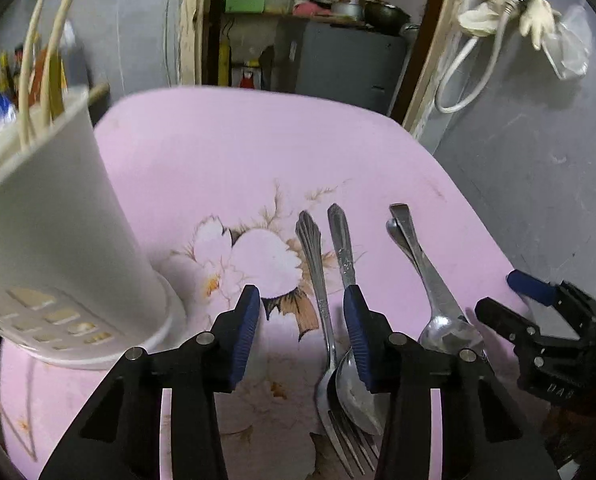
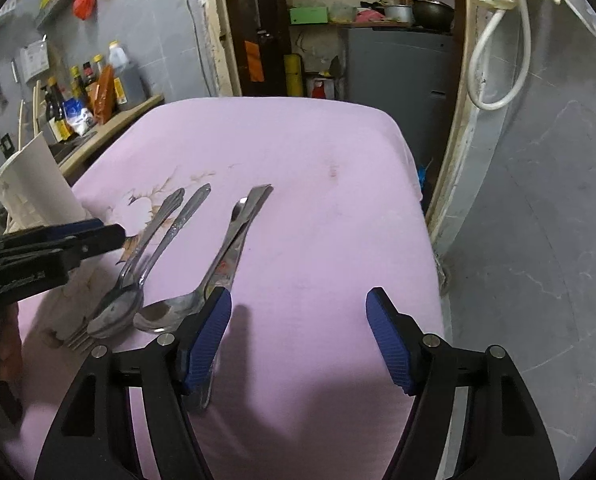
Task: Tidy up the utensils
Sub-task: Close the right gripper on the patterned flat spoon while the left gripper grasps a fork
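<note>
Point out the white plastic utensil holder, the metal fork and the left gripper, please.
White plastic utensil holder (image 1: 54, 216), left wrist view, on its plain side wall.
Metal fork (image 1: 325, 312), left wrist view, on its handle's middle.
Left gripper (image 1: 301, 304), left wrist view, midway between its blue-padded fingertips.

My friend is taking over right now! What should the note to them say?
Left gripper: jaws open, nothing held, hovering over the left pair of cutlery, a steel fork and a steel spoon lying side by side on the pink flowered table cover.
Right gripper: jaws open, empty, low over the cover just right of the second pair, a shiny spoon overlapping another steel utensil.
White plastic utensil holder: stands at the left, with pale chopsticks in it.
Done: no cutlery picked up yet.
Left: grasp each piece and put it in the holder.
</note>
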